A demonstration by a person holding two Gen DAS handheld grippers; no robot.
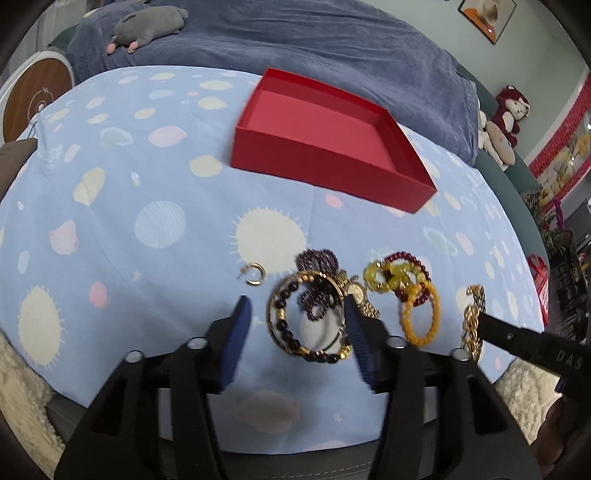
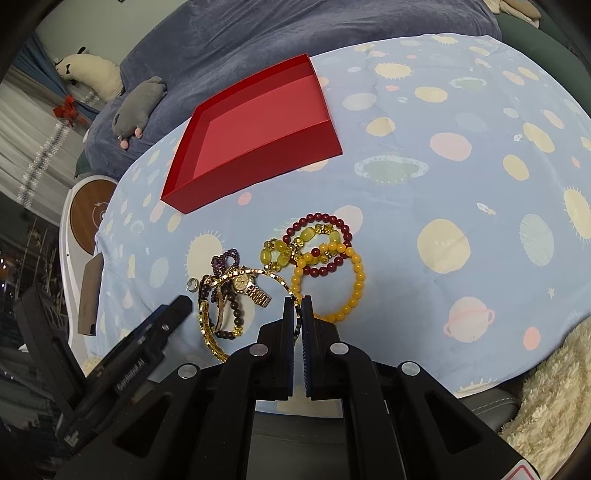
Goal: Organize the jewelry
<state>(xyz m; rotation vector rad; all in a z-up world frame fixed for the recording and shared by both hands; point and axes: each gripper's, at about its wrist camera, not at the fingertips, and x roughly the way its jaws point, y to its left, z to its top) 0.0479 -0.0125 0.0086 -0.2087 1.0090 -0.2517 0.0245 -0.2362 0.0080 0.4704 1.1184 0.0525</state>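
Note:
An open, empty red box (image 1: 321, 129) (image 2: 255, 122) sits on the blue planet-print cloth. In front of it lies a heap of jewelry: a dark bead bracelet with gold bangle (image 1: 288, 328), a purple bead string (image 1: 317, 260), a gold watch (image 1: 356, 291) (image 2: 245, 284), yellow and maroon bead bracelets (image 1: 419, 314) (image 2: 321, 251), and a small gold earring (image 1: 255, 274). My left gripper (image 1: 297, 306) is open, its jaws straddling the dark bead bracelet. My right gripper (image 2: 299, 302) is shut on a gold chain bracelet (image 1: 472, 321) (image 2: 291, 293).
The cloth (image 1: 110, 221) covers a rounded table top. A dark blue blanket with a grey plush toy (image 1: 147, 24) lies behind. A round white and wood stool (image 1: 33, 96) stands at the left. Cream fleece (image 2: 546, 398) borders the near edge.

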